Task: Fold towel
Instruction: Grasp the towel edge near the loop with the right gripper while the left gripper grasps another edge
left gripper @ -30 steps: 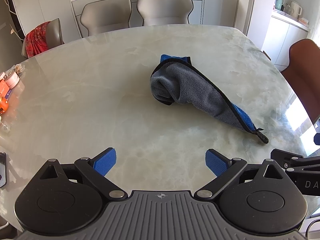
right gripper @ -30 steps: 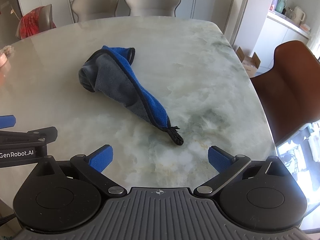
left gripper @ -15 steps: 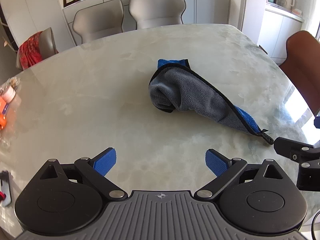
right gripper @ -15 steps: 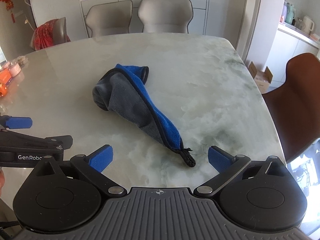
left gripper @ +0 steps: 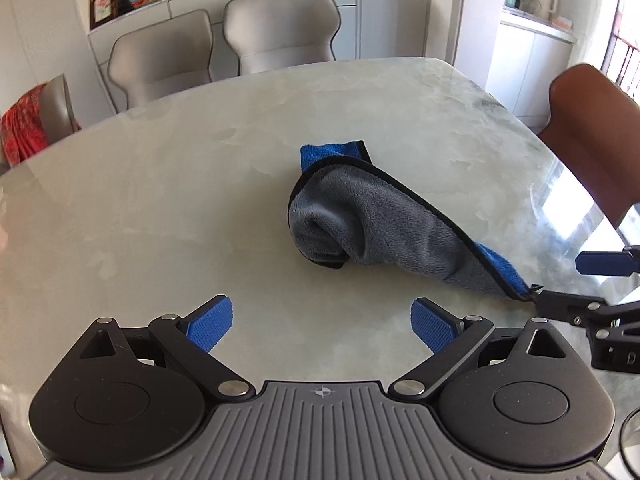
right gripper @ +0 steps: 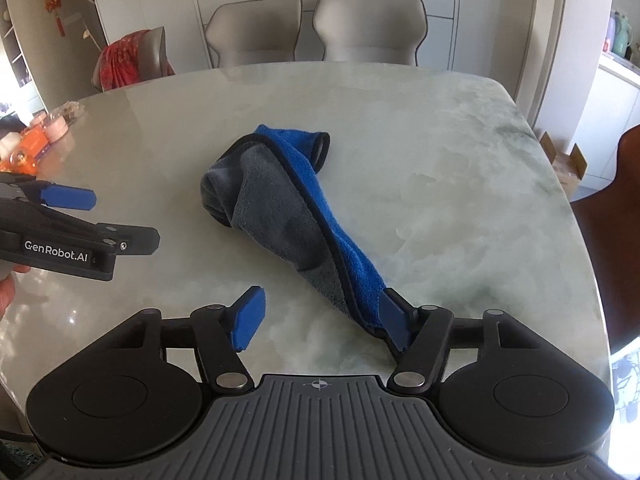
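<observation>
Marble table (right gripper: 440, 160); left tongs (right gripper: 112, 220) marked "GenRobot.AI"; towel (right gripper: 288, 208) bunched.

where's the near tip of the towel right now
In the right wrist view the towel tip lies low and right of centre on the table, against the right hand-held gripper's right finger, whose jaws are open.

Bright daylight came from the right, throwing white glare across the glossy table (left gripper: 572, 200), while the towel (right gripper: 288, 216) cast only a soft shadow, both views stayed sharp, and fisheye bending curved the chairs (right gripper: 368, 28) and darkened the corners.
</observation>
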